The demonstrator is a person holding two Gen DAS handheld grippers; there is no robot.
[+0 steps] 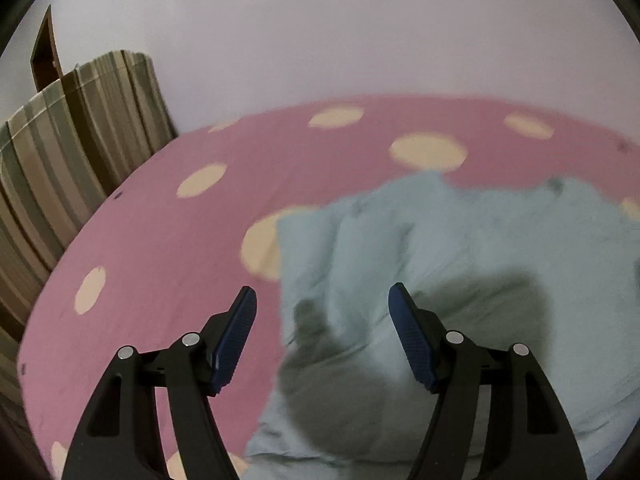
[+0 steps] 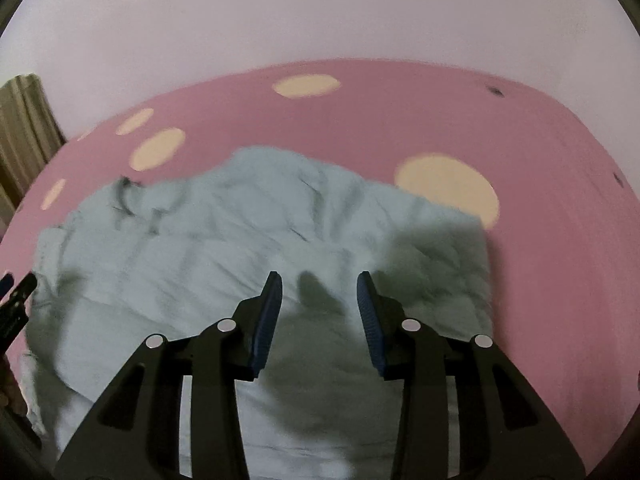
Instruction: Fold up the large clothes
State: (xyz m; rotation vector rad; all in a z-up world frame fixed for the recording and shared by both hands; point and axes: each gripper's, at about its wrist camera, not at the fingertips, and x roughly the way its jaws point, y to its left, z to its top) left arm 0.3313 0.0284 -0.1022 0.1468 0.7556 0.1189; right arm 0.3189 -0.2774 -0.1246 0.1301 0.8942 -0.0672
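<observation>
A light blue-grey garment [image 1: 480,232] lies crumpled on a pink sheet with cream dots [image 1: 160,220]. My left gripper [image 1: 323,288] hangs open over the garment's left edge, with nothing between its blue pads. The left pad is above the sheet and the right pad above the cloth. In the right wrist view the garment [image 2: 240,232] spreads wide across the sheet [image 2: 400,112]. My right gripper [image 2: 318,274] hovers open above the garment's near right part, its pads apart and empty. A black finger [image 2: 18,296] of the left gripper shows at the left border. Both views are blurred.
A striped curtain [image 1: 80,120] hangs left of the bed, with a brown door [image 1: 44,48] behind it. A pale wall [image 1: 360,40] runs behind the bed. The pink sheet lies bare to the left and beyond the garment.
</observation>
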